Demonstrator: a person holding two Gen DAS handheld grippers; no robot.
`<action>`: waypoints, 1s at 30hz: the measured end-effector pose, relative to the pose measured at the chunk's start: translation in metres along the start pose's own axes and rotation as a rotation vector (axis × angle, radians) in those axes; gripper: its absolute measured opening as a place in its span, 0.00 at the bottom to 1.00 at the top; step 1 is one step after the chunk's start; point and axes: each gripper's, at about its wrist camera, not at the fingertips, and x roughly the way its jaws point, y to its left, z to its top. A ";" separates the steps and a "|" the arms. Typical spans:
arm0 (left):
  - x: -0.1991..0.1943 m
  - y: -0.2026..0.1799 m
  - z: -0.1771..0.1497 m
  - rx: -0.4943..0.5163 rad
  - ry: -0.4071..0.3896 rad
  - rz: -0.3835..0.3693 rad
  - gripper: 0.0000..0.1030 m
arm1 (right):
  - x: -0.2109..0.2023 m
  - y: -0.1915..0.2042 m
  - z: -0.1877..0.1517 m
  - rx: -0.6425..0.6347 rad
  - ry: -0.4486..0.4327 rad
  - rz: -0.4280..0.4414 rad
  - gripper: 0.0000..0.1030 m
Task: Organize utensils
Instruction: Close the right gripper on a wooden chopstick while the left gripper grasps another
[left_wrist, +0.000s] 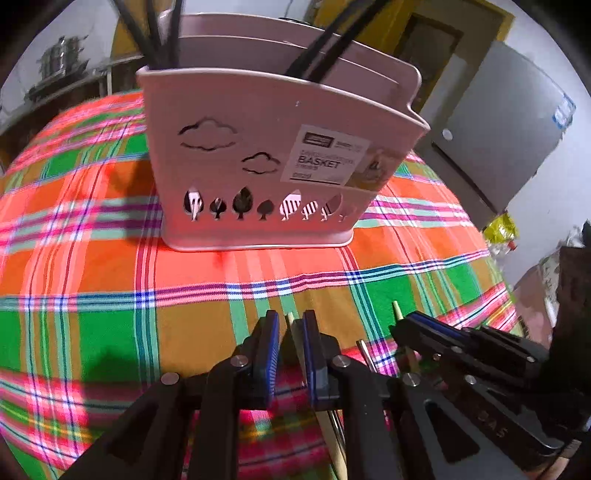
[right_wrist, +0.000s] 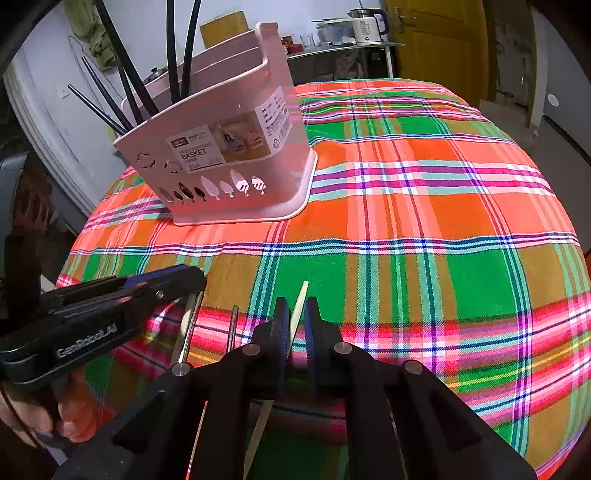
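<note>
Left hand-held gripper (left_wrist: 290, 328): I see it clamped on a chopstick (left_wrist: 295, 332). Right hand-held gripper (right_wrist: 295, 321): likewise, chopstick (right_wrist: 298, 310) pinched. Basket (left_wrist: 266, 155) ahead of both on desk (left_wrist: 110, 295); two metal sticks (right_wrist: 232, 326) between them.

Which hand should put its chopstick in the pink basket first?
Probably left. The left gripper faces the basket nearly head-on with a chopstick between its jaws. The right gripper also has one, but the basket sits off to its left.
</note>
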 end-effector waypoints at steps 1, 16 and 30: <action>0.001 -0.001 0.000 0.011 0.000 0.013 0.08 | 0.000 0.000 0.000 0.000 0.000 0.000 0.08; -0.025 0.037 -0.016 0.071 -0.007 0.059 0.04 | -0.004 -0.001 -0.006 -0.005 0.009 -0.010 0.07; -0.036 0.046 -0.023 0.077 0.063 0.031 0.10 | 0.001 0.010 0.000 -0.047 0.070 -0.084 0.08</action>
